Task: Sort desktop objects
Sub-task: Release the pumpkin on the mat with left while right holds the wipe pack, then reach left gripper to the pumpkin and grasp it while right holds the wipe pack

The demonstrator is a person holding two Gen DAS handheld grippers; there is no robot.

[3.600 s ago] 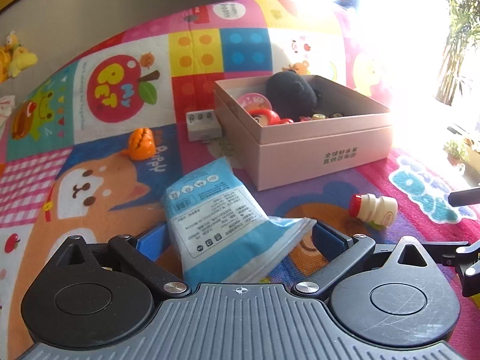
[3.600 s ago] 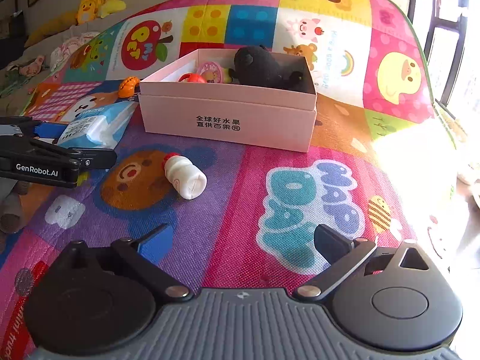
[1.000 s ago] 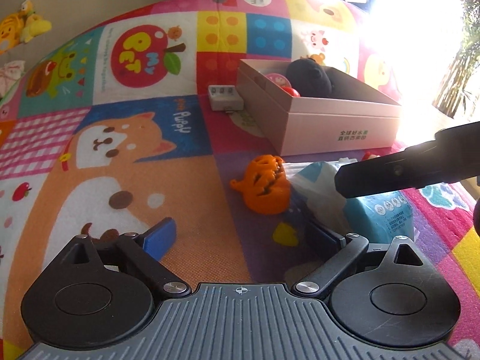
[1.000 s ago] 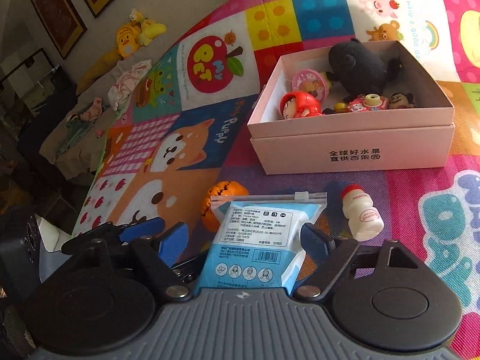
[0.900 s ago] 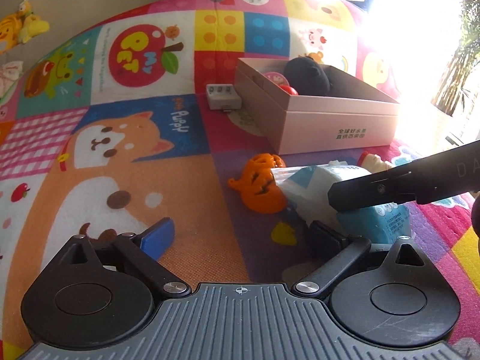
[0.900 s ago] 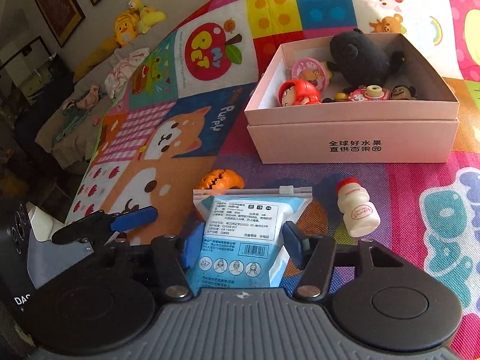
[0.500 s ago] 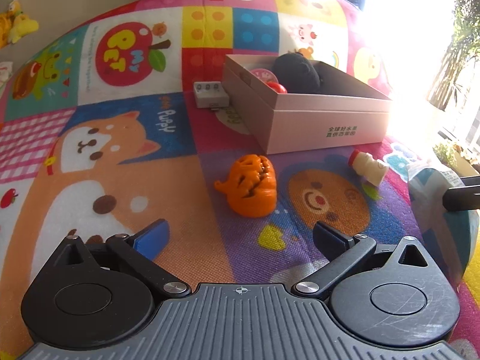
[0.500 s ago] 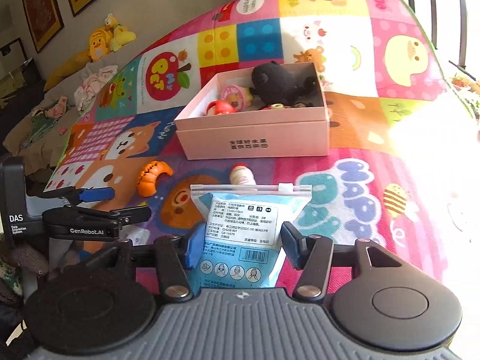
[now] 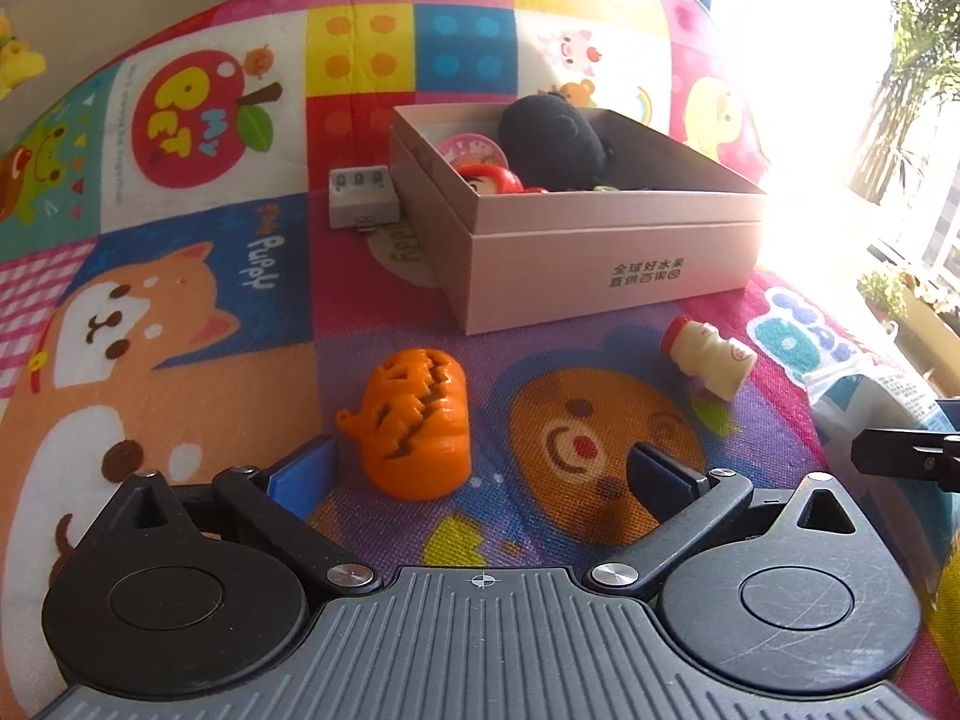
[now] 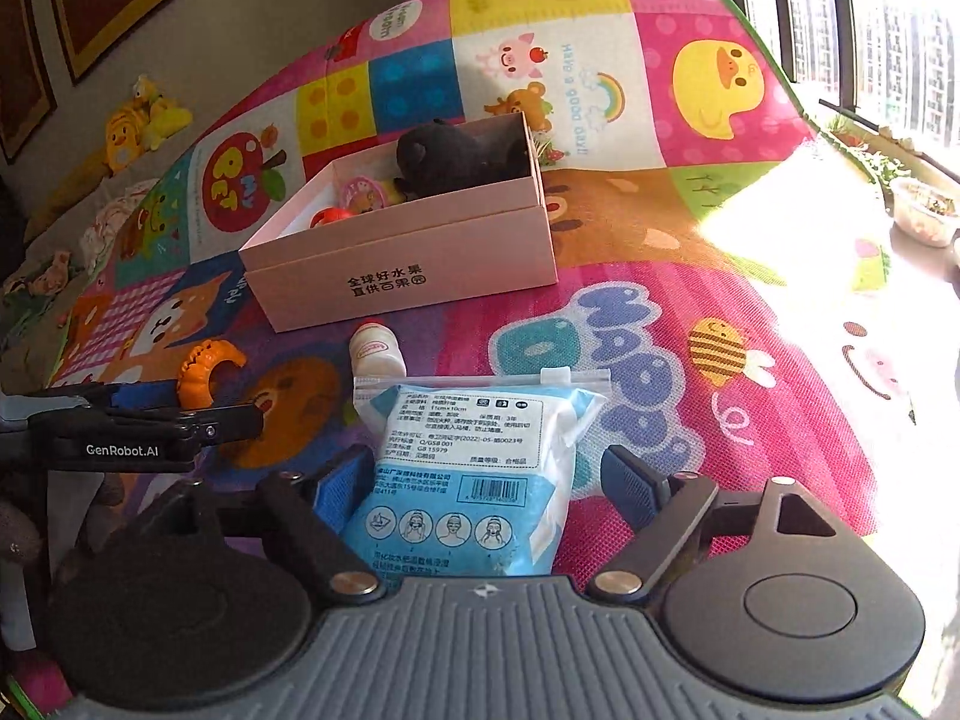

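My right gripper [image 10: 486,480] stands open, its fingers apart on either side of a blue and white wipes pouch [image 10: 474,474] that lies between them on the colourful play mat [image 10: 690,240]. The pouch edge also shows in the left wrist view [image 9: 876,396]. My left gripper [image 9: 480,468] is open and empty, just behind an orange jack-o'-lantern toy [image 9: 414,420]. A small white bottle with a red cap [image 9: 708,354] lies on its side before the pink box [image 9: 600,258], which holds a black plush [image 9: 552,138] and small toys.
A grey block [image 9: 363,195] sits against the box's left side. Yellow plush toys [image 10: 141,126] lie past the mat's far left edge. A bowl [image 10: 924,210] stands on the sunlit sill at right. The left gripper shows in the right wrist view [image 10: 132,426].
My right gripper carried the pouch to the right side of the mat and opened its jaws, letting it go. My left gripper moved closer to the orange pumpkin toy.
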